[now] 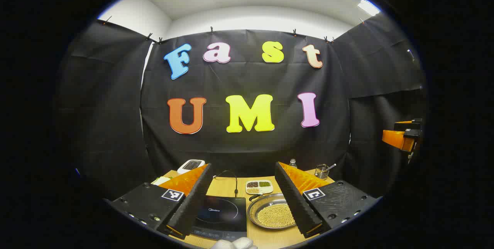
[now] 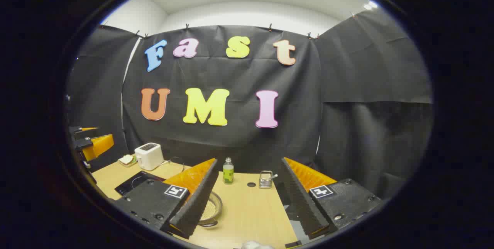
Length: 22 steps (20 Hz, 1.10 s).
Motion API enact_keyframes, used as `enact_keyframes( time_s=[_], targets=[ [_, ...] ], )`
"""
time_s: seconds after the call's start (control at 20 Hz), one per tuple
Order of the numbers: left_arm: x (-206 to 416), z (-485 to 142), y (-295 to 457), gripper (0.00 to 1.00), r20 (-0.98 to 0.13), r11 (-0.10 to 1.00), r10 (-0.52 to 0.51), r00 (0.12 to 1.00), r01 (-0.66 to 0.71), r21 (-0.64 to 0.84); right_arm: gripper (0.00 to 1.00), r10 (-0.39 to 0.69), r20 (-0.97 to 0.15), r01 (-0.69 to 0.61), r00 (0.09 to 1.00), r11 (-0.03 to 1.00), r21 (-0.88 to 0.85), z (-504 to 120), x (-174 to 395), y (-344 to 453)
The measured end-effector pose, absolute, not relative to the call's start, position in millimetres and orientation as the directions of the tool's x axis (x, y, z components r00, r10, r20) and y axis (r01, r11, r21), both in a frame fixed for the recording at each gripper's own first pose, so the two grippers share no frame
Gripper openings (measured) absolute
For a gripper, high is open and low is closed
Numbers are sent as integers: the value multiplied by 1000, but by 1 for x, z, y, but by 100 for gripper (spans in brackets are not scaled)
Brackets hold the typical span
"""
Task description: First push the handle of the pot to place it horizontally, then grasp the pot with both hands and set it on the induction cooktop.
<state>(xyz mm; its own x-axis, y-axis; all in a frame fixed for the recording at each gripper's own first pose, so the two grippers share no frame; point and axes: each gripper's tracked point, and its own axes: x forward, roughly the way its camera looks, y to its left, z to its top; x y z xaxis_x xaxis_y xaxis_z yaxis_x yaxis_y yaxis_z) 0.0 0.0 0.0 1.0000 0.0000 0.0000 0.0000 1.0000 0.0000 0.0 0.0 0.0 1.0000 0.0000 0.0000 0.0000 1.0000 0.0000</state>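
Pot (image 1: 272, 214) sits on the table (image 1: 227, 188) at 3 o'clock of the cooktop (image 1: 224, 214), just beside it, full of small pale beads. Both grippers hover high, nothing started: left gripper (image 1: 241, 222) has its fingers wide apart with nothing between them, right gripper (image 2: 249, 224) likewise spread and bare. So we're at step one, the handle push. The handle (image 1: 255, 197) seems to be the dark stub at the pot's 10 o'clock rim; next move calls for dropping a finger beside it and sweeping it level. Hard to read, though: the left gripper's finger covers the pot's 3 o'clock edge, and in the right gripper view only a sliver of the pot shows beside a finger.
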Motion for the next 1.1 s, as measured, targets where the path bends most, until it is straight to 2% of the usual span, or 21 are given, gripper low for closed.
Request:
enact_keyframes(
  time_s=[0.9, 1.1],
  targets=[
    [-15, 3, 5, 96, 6, 1000, -9, 1000, 9, -1, 100, 1, 5, -1, 1000, 1000, -4, -1, -18, 10],
    [-18, 2, 6, 96, 1, 1000, -13, 1000, 13, 2, 98, 25, -35, -25, 999, 1000, 3, -12, -20, 19]
  ],
)
